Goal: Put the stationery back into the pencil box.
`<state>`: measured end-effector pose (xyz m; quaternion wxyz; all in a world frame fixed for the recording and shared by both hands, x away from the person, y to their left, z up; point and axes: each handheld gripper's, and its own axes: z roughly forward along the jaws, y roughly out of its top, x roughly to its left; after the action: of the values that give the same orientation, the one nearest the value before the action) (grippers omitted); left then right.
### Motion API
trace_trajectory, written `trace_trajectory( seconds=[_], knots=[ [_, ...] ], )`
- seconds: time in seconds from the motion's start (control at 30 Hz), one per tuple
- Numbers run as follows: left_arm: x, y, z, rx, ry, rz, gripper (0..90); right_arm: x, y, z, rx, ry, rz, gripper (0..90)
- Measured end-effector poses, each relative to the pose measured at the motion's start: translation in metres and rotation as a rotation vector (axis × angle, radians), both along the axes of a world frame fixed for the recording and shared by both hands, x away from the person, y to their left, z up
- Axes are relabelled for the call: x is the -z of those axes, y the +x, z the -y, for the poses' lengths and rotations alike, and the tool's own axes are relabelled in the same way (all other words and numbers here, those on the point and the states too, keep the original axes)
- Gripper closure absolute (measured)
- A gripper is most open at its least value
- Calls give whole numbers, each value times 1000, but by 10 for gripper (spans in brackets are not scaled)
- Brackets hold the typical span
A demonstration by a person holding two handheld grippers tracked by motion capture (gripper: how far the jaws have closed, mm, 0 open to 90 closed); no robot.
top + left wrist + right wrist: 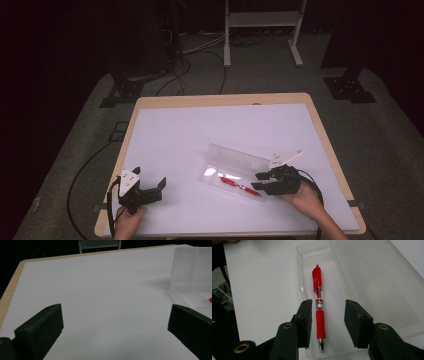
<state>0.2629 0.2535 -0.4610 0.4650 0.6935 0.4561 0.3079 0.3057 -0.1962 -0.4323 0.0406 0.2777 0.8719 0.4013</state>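
While its lid stands raised, the clear case (362, 285) lies on the white table (200, 135) with a red pen (319, 305) flat in its tray. Over the pen's tip end, the right gripper (328, 317) has its jaws half open on either side, pads off it. At the table's near left, the left gripper (115, 322) is wide open and holds nothing.

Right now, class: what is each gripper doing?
Left gripper: open, holding nothing.
Right gripper: open, either side of the red pen, not gripping it.

Dark lab, stand bases (350, 87), floor cables (182, 70), white-topped table (210, 125)
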Motion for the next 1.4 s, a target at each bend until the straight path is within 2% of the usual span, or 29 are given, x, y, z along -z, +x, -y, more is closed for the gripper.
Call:
trace_trajectory(
  seconds=[0.47, 1.17, 1.4],
  knots=[
    [0, 0, 0, -3, -3, -2, 0, -2, -4, 14, 11, -8, 6, 565],
    [0, 0, -1, -2, -4, -3, 0, -2, -15, 38, 45, 14, 13, 555],
    [0, 0, 0, -2, -3, -3, 0, 0, -18, 47, 60, 15, 1, 555]
  ],
)
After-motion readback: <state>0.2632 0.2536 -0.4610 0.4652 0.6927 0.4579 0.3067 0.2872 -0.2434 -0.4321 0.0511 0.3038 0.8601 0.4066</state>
